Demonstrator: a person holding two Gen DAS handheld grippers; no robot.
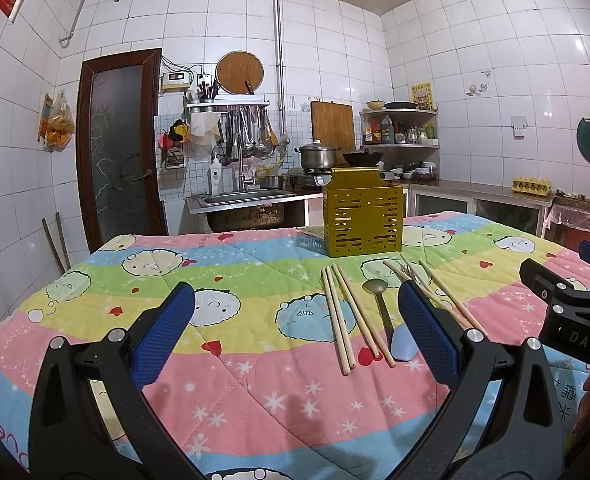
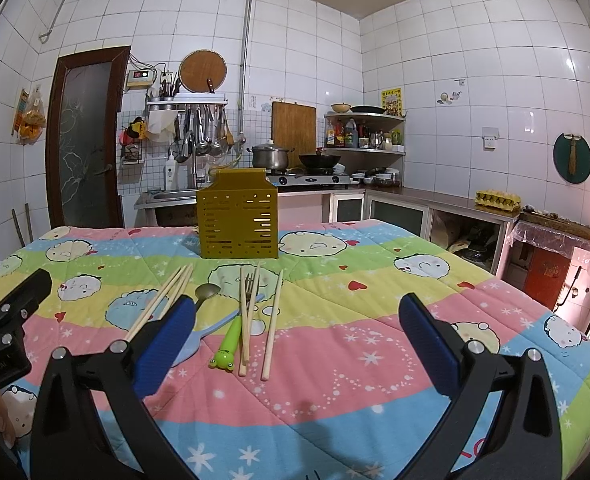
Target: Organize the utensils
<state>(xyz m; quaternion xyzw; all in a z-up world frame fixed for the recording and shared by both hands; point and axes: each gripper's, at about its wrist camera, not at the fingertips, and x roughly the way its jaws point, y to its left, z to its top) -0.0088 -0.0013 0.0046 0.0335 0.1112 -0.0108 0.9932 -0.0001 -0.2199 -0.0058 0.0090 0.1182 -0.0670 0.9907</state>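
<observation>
A quilted surface (image 2: 375,360) carries the holder (image 2: 237,220) at 12 o'clock; chopsticks (image 2: 272,328), spoon (image 2: 207,292) and fork (image 2: 249,284) lie before it. Both grippers (image 1: 295,332) (image 2: 295,332) hover, fingers spread; best pinch one chopstick mid-shaft.

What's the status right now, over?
Left gripper and right gripper open, empty. Chopsticks, spoon, fork lie loose before gold holder. Nothing blocking.
</observation>
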